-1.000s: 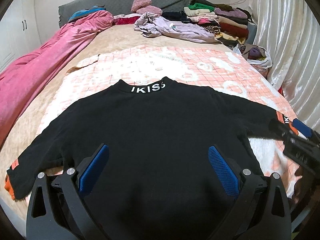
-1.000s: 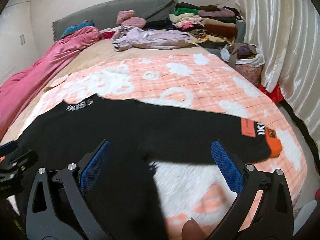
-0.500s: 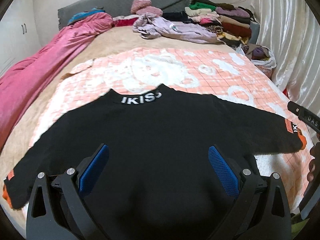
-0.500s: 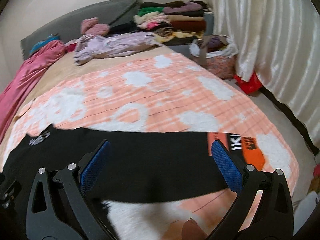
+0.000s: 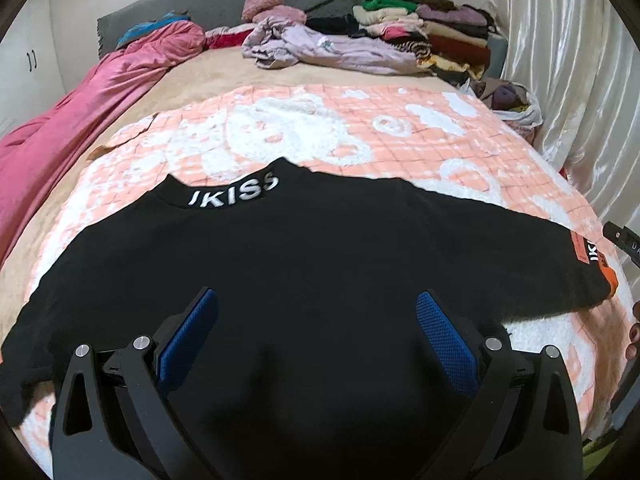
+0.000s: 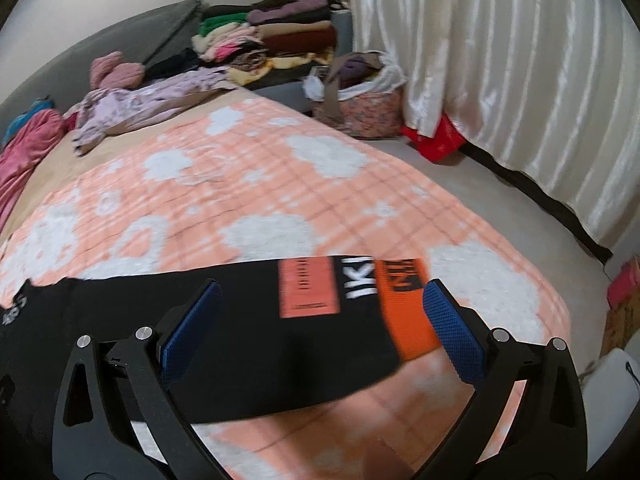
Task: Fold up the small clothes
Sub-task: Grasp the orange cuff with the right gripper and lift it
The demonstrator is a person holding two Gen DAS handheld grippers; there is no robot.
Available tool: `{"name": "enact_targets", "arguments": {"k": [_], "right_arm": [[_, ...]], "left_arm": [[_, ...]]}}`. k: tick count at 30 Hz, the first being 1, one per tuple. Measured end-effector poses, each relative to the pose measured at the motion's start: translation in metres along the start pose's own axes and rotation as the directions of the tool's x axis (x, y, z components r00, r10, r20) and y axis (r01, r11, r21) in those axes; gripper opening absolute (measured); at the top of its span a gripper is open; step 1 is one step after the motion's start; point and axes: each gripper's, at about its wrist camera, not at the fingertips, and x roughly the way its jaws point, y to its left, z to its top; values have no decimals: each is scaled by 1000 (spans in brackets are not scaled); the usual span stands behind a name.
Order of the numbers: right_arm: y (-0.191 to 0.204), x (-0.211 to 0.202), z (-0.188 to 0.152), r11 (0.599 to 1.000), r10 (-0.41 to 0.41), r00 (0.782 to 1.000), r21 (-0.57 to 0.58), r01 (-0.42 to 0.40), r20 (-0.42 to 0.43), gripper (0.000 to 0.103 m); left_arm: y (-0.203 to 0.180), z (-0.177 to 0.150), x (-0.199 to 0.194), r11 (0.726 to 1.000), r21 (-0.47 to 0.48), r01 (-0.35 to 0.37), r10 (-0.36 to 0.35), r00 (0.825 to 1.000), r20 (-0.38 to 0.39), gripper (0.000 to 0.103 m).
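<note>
Black IKISS sweatshirt point(image 5: 304, 256) lies flat, front down or up I can't tell, spread w/ both sleeves out on the peach-and-white plaid blanket point(image 5: 320, 128) covering the bed. Collar w/ white lettering points toward the headboard. Left gripper point(image 5: 316, 332) hangs over the shirt's body near the hem, blue pads spread wide, nothing between them. Right gripper point(image 6: 320, 328) sits over the right sleeve end, jaws also wide apart, framing the orange cuff point(image 6: 404, 320) and the salmon patch point(image 6: 308, 288); not pinching the fabric. Right view is a bit blurred. At the far end: stack of folded clothes point(image 5: 424, 36), a crumpled lilac garment point(image 5: 320, 48), pink duvet point(image 5: 80, 120) along the left side. Floral basket point(image 6: 360, 108) on the floor by the cream curtain point(image 6: 500, 72).
</note>
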Motion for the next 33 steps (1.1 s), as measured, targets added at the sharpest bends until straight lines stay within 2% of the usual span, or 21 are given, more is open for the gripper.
{"name": "enact_targets", "arguments": {"k": [6, 11, 13, 15, 16, 18, 19, 21, 25, 28, 32, 33], "right_arm": [[-40, 24, -3, 994, -73, 996, 75, 76, -50, 95], [-68, 44, -11, 980, -25, 992, 194, 50, -127, 94], [-73, 46, -12, 973, -9, 991, 225, 40, -135, 84], [-76, 51, -14, 968, 17, 988, 249, 21, -153, 67], [-77, 56, -16, 965, 43, 984, 262, 3, -171, 62], [-76, 63, -18, 963, 69, 977, 268, -14, -199, 43], [-75, 65, -18, 965, 68, 978, 262, -14, -199, 38], [-76, 62, -17, 958, 120, 976, 278, -67, -179, 20], [-74, 46, -13, 940, 211, 972, 294, -173, -104, 16], [-64, 31, -7, 922, 292, 956, 275, -272, -36, 14], [-36, 6, 1, 918, 352, 935, 180, -352, 35, 12], [-23, -3, 2, 913, 378, 925, 150, -380, 46, 11]], "left_arm": [[-13, -7, 19, 999, 39, 14, -13, 1000, -19, 99], [-18, -12, 28, 998, 47, 28, -27, 999, -16, 99], [-19, -13, 31, 998, 51, 27, -26, 999, -20, 99], [-20, -15, 34, 998, 56, 20, -19, 1000, -23, 99], [-21, -16, 36, 998, 59, 18, -17, 1000, -26, 99], [-21, -18, 41, 998, 63, 11, -9, 999, -39, 99], [-21, -19, 43, 998, 63, 9, -6, 999, -45, 99], [-21, -21, 46, 998, 61, 7, -4, 999, -53, 99], [-19, -22, 47, 999, 54, 8, -5, 998, -58, 99], [-17, -21, 43, 999, 39, 14, -12, 999, -50, 99], [-6, -22, 33, 999, -16, 39, -40, 998, -45, 99], [-4, -22, 32, 999, -28, 44, -45, 998, -46, 99]]}}
